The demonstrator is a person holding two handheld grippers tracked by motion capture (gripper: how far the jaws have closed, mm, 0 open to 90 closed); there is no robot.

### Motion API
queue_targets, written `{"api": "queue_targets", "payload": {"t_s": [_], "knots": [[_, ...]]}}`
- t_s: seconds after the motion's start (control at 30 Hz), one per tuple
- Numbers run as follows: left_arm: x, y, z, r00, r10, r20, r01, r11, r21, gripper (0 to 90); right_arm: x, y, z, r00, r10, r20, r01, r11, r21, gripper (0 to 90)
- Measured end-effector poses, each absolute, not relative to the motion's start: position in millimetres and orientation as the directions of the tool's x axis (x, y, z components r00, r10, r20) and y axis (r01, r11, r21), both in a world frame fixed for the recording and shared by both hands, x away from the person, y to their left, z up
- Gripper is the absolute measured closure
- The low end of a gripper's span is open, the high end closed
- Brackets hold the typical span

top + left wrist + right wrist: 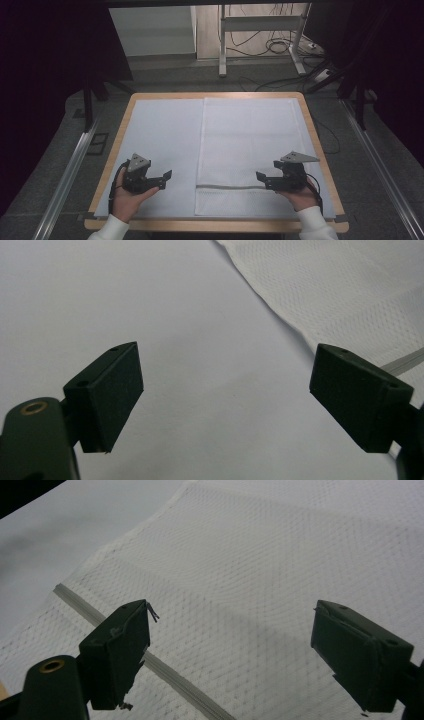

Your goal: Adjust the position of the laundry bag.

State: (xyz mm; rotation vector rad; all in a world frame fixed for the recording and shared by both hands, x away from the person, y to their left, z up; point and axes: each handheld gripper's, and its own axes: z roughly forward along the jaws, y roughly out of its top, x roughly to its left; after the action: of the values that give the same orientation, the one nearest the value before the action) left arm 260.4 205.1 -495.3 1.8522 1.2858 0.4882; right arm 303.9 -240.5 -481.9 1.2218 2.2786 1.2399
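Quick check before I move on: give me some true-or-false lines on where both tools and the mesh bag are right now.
1. The left tool is open. True.
2. The right tool grips the mesh bag. False: its jaws are open, holding nothing.
3. The mesh bag lies flat on the right part of the table. True.
4. The bag's zipper runs along its far edge. False: it crosses near the person's end.
5. The left tool is over the bag. False: it is over the pale sheet beside it.
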Motion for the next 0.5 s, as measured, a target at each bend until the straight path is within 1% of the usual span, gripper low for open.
{"api": "queue_targets", "payload": {"t_s": [0.1, 0.17, 0.23, 0.4, 0.5], "knots": [[262.7, 205.2, -496.0, 0.394, 0.909, -0.136, 0.6, -0.142, 0.787, 14.0, 303.2, -241.9, -480.5, -0.596, 0.793, 0.126, 0.531, 0.272, 0.802, 16.9], [262.1, 204.1, -496.2, 0.381, 0.917, -0.119, 0.594, -0.144, 0.792, 13.6, 301.4, -244.2, -478.8, -0.592, 0.799, 0.106, 0.509, 0.269, 0.818, 17.8], [261.3, 202.7, -495.4, 0.385, 0.915, -0.124, 0.597, -0.145, 0.789, 13.7, 301.1, -244.6, -479.0, -0.59, 0.8, 0.111, 0.51, 0.263, 0.819, 17.7], [261.9, 199.0, -491.3, 0.385, 0.913, -0.138, 0.601, -0.134, 0.788, 15.9, 301.5, -243.4, -483.2, -0.609, 0.786, 0.104, 0.516, 0.294, 0.804, 18.1], [257.5, 195.8, -493.6, 0.368, 0.914, -0.17, 0.608, -0.098, 0.788, 16.4, 301.5, -242.2, -486.0, -0.618, 0.779, 0.109, 0.513, 0.295, 0.807, 19.0]]}}
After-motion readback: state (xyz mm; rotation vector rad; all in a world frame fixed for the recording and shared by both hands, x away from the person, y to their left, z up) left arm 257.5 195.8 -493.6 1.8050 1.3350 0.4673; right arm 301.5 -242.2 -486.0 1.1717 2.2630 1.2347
